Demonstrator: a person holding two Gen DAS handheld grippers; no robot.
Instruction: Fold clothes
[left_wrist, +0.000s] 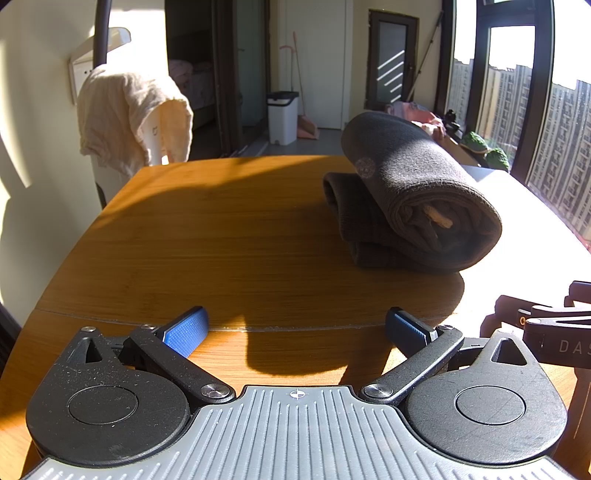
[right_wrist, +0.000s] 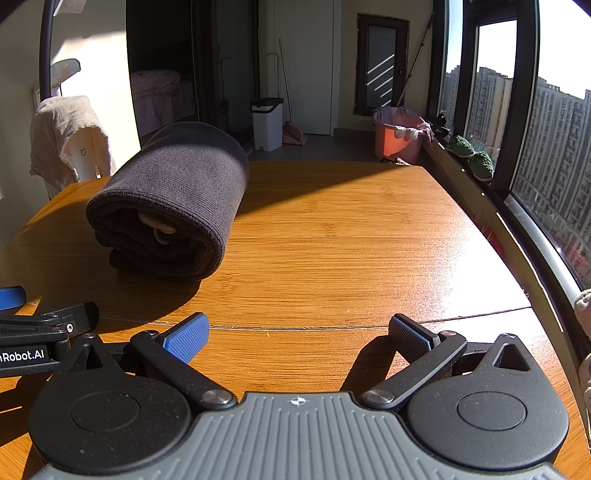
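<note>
Left-wrist view: dark folded garment (left_wrist: 413, 192) at right of centre on worktop (left_wrist: 221, 236); left gripper (left_wrist: 295, 325) and right gripper (right_wrist: 299, 332) spread empty, evidently released after folding.

Wooden table (right_wrist: 332, 240) in sun; behind it a white bin (right_wrist: 266, 123), broom (right_wrist: 286, 99), orange tub (right_wrist: 397, 140), cream cloth (left_wrist: 125, 118) draped over a white appliance (left_wrist: 107, 177).

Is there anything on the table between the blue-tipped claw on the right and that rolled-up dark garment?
Nothing: in the right wrist view, only bare wooden table separates the right gripper from the dark garment.
</note>
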